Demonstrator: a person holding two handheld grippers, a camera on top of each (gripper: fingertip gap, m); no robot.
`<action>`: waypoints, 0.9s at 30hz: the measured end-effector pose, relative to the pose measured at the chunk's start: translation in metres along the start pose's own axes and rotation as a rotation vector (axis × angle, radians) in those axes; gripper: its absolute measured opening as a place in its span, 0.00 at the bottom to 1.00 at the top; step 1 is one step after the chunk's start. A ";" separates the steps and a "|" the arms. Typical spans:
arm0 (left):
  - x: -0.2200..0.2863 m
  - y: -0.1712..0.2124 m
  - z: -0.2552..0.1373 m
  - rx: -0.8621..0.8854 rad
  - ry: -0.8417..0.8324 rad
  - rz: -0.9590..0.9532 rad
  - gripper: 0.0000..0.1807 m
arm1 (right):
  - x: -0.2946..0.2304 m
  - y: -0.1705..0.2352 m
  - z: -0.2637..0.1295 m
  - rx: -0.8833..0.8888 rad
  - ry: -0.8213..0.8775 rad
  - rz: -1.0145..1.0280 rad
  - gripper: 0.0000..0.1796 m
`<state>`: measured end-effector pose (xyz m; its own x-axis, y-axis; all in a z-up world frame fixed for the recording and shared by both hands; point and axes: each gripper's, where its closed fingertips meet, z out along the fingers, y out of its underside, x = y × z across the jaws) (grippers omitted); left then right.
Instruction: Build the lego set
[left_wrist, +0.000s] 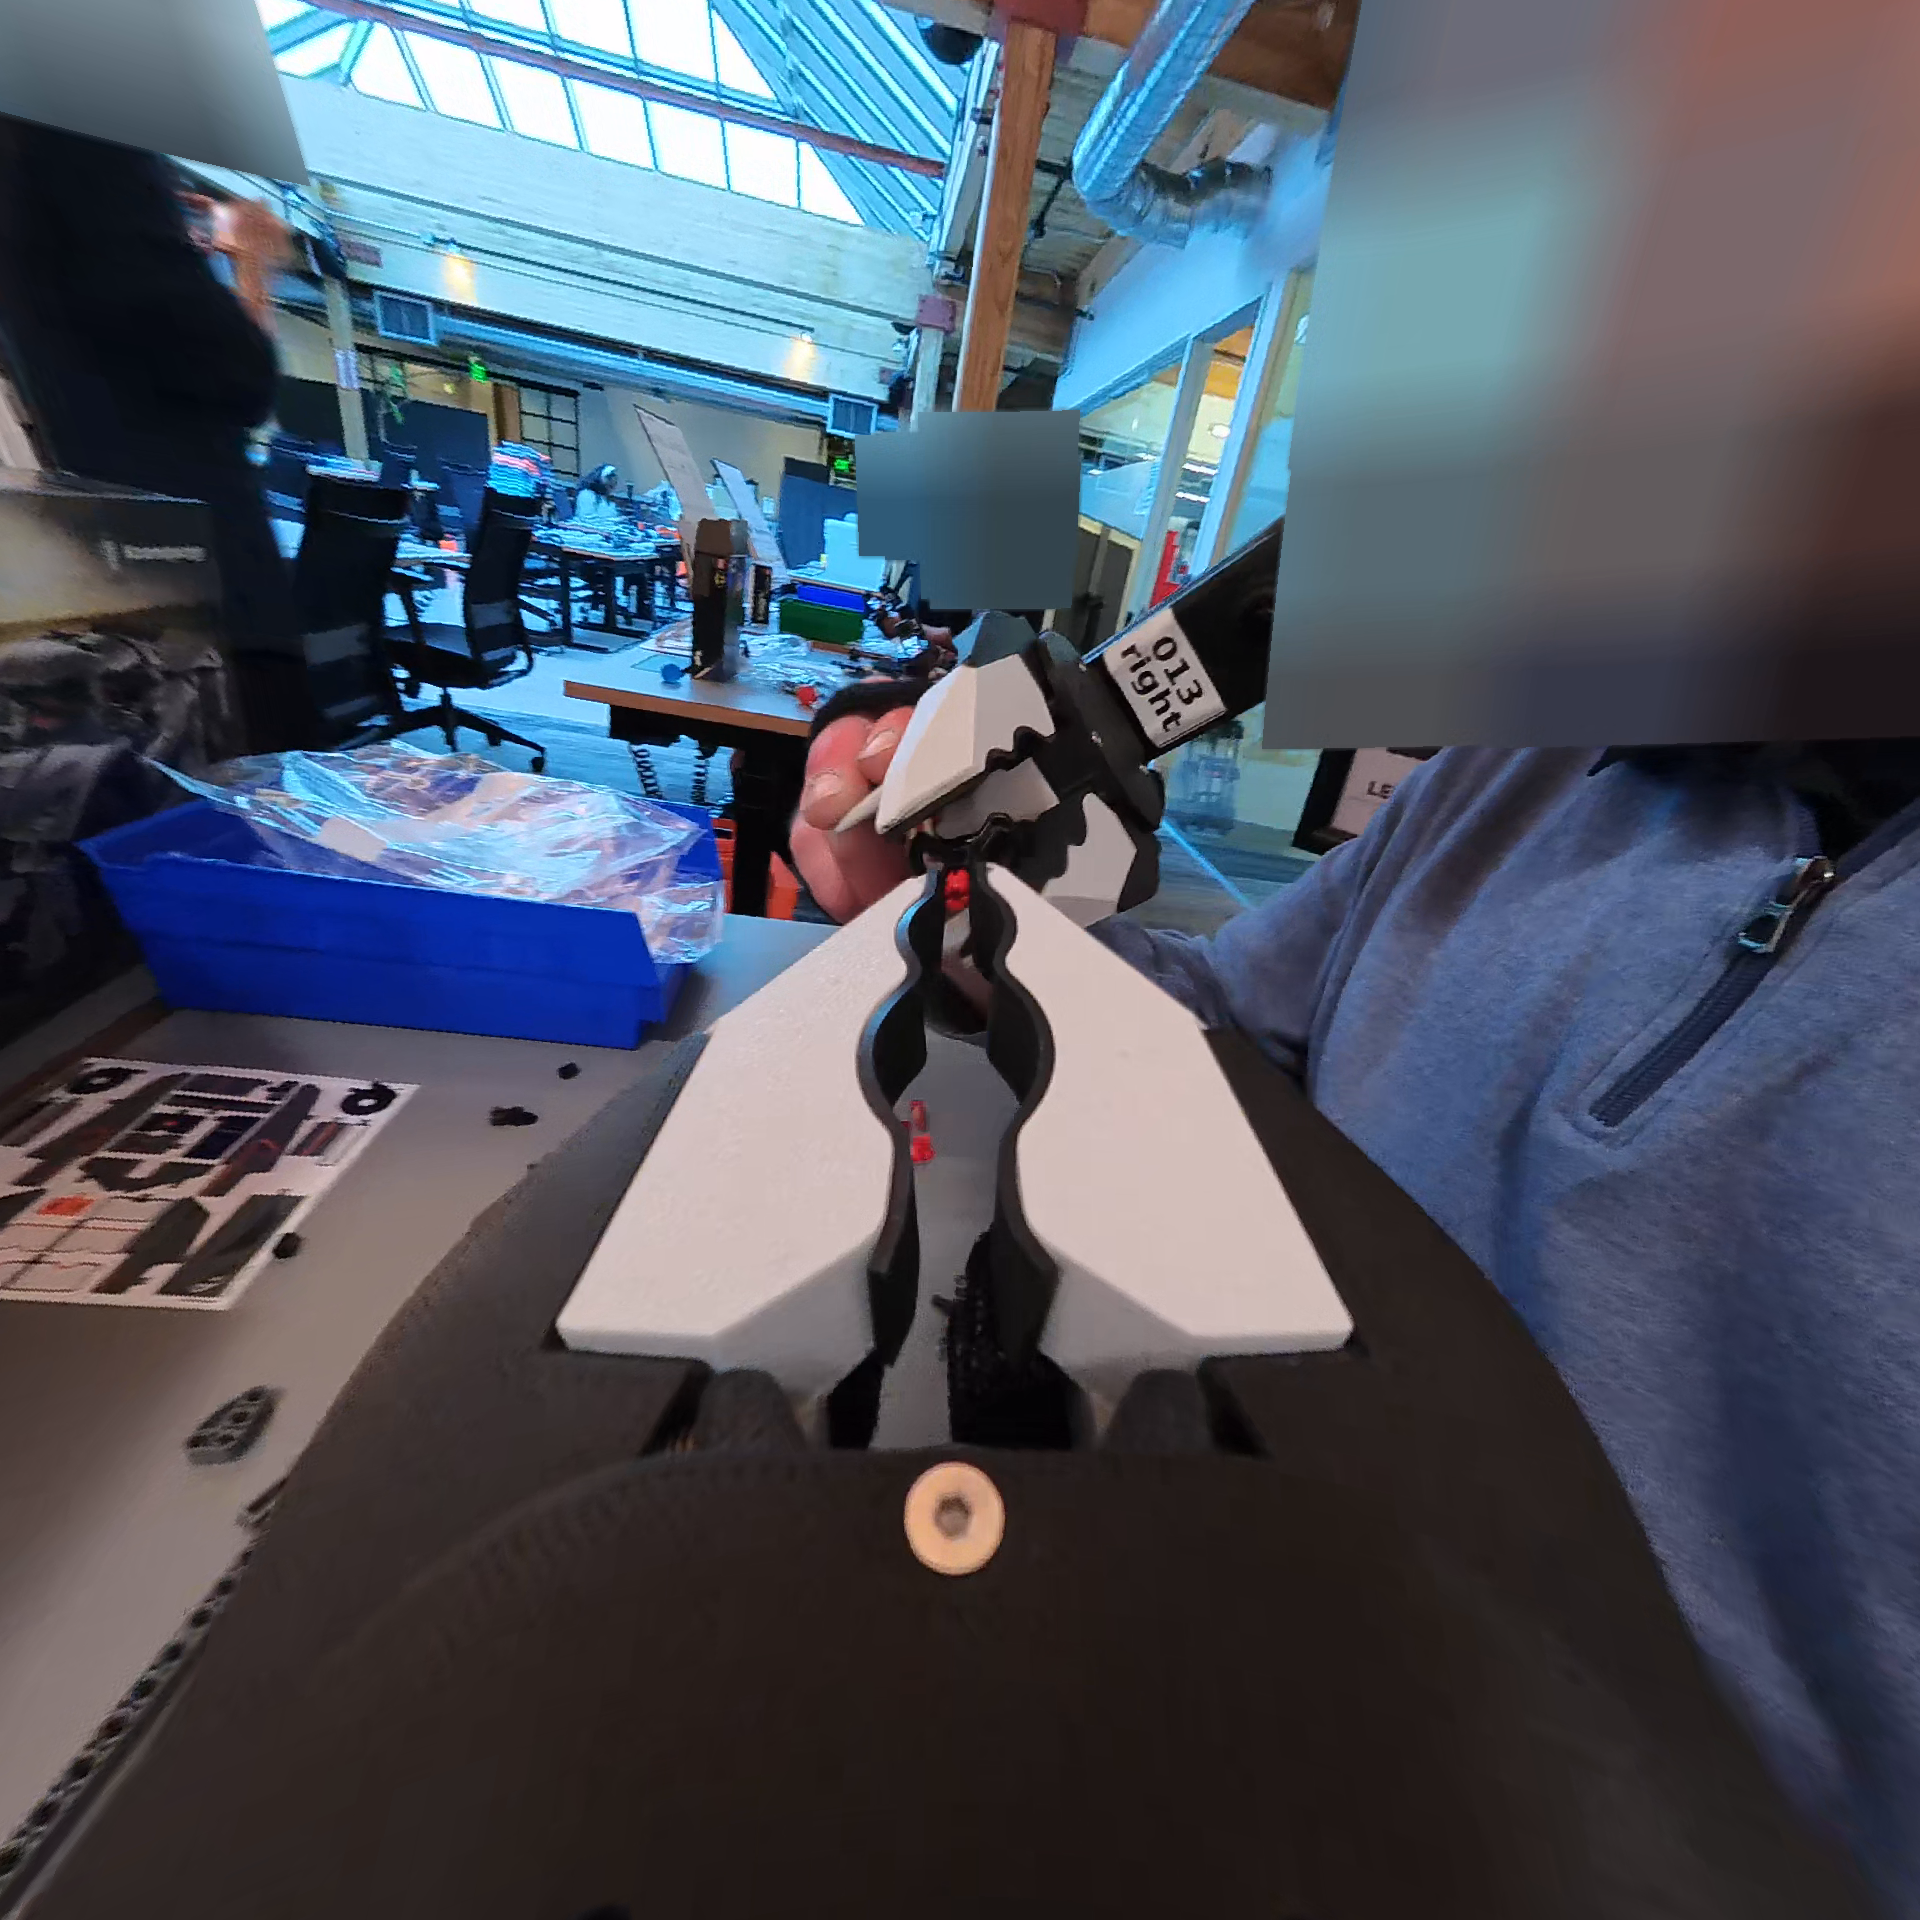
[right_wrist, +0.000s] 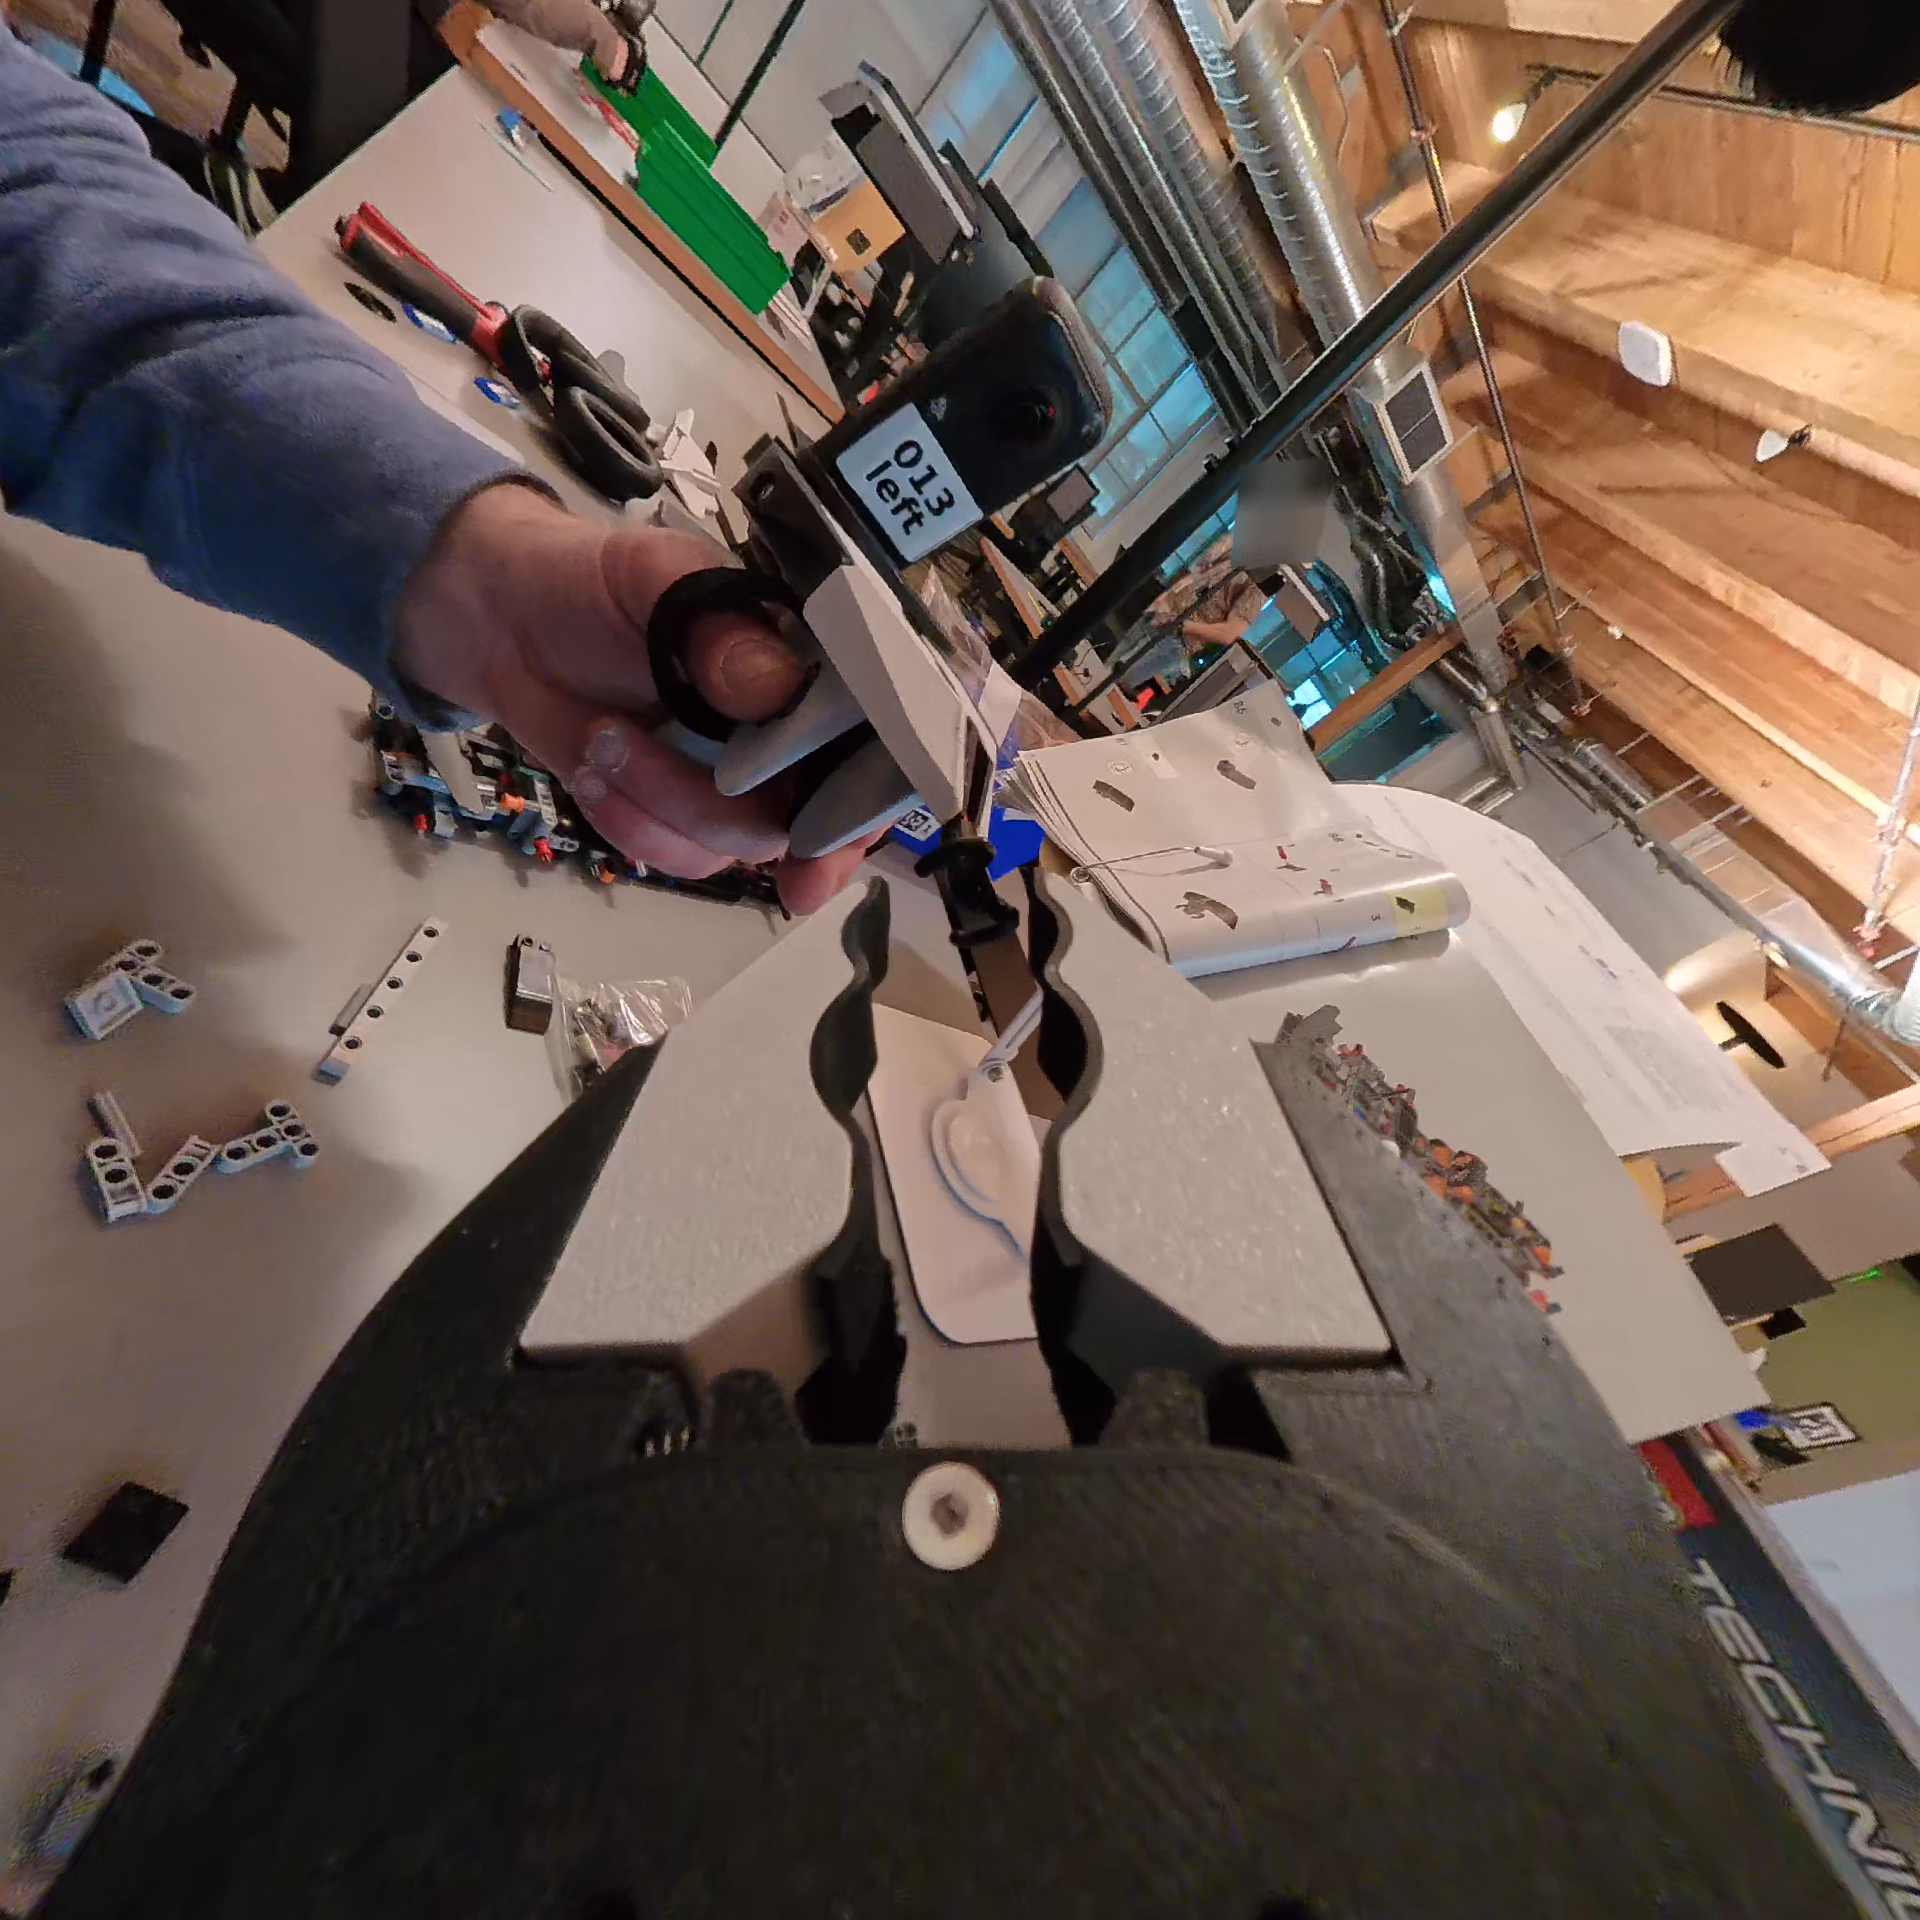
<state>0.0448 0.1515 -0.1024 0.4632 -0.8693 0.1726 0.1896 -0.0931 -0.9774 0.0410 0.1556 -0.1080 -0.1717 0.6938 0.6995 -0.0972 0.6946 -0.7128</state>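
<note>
My left gripper is raised above the table and shut on a small black Lego piece with a red pin. My right gripper meets it tip to tip from the far right. In the right wrist view my right gripper has its jaws apart. The black piece reaches in between them, near the right-hand finger, with a gap on its left side. My left gripper holds the piece's far end there.
A blue bin with plastic bags stands at the back left, and a printed parts sheet lies nearer. An open instruction booklet, a part-built model, loose grey beams and a pile of small pieces lie on the grey table. The tips of both grippers are at nearly the same place.
</note>
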 end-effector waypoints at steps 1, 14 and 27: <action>-0.002 -0.001 0.000 0.000 -0.013 0.011 0.01 | 0.001 0.001 0.000 -0.003 0.003 0.017 0.14; -0.008 -0.016 0.007 -0.133 -0.208 0.483 0.02 | 0.012 0.000 -0.002 0.096 -0.147 0.523 0.20; -0.006 -0.013 0.008 -0.154 -0.232 0.579 0.01 | 0.014 -0.007 0.003 0.102 -0.157 0.532 0.12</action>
<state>0.0461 0.1613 -0.0896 0.6317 -0.6738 -0.3835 -0.2661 0.2762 -0.9235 0.0366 0.1604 -0.0934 -0.3663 0.9012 0.2314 -0.0504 0.2291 -0.9721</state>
